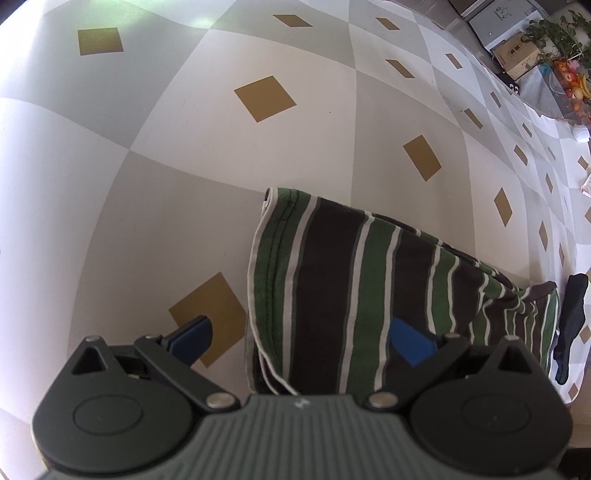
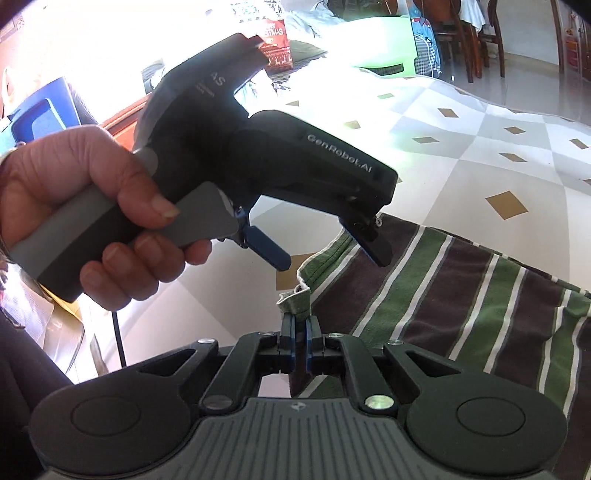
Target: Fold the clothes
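The right gripper pinches only a thin hem of the striped garment, low centre. The left gripper hangs open above the cloth. That hem may slip free when lifted.

You're in a lived-in home. At two o'clock from your left gripper, a houseplant and fruit sit beyond the diamond-patterned tablecloth. Wooden dining chairs stand at one o'clock from your right.

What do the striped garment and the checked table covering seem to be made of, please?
Striped garment: soft knit fabric, probably cotton, matte; it has a stitched hem and drapes in folds. Checked table covering: smooth, faintly glossy, perhaps vinyl or coated cloth; it reflects light.
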A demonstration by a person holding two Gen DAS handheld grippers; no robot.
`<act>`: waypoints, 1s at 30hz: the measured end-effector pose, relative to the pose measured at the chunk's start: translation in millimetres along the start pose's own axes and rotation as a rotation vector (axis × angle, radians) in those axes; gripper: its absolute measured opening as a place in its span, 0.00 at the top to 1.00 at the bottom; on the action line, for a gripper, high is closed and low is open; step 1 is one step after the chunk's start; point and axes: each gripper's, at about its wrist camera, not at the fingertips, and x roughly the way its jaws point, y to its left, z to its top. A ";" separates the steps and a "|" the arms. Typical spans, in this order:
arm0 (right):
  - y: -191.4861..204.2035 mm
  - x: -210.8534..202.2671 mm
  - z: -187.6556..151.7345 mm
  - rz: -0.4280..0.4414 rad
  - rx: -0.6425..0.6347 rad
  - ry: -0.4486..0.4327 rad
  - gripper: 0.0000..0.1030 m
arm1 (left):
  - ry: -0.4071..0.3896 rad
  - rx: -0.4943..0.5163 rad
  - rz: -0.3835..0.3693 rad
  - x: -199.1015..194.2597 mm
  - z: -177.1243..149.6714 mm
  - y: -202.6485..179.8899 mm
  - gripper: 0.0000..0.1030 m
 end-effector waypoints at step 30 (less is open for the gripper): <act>15.1 -13.7 -7.0 -0.053 -0.140 0.009 0.65 | -0.015 -0.187 -0.209 19.0 4.6 -1.6 0.34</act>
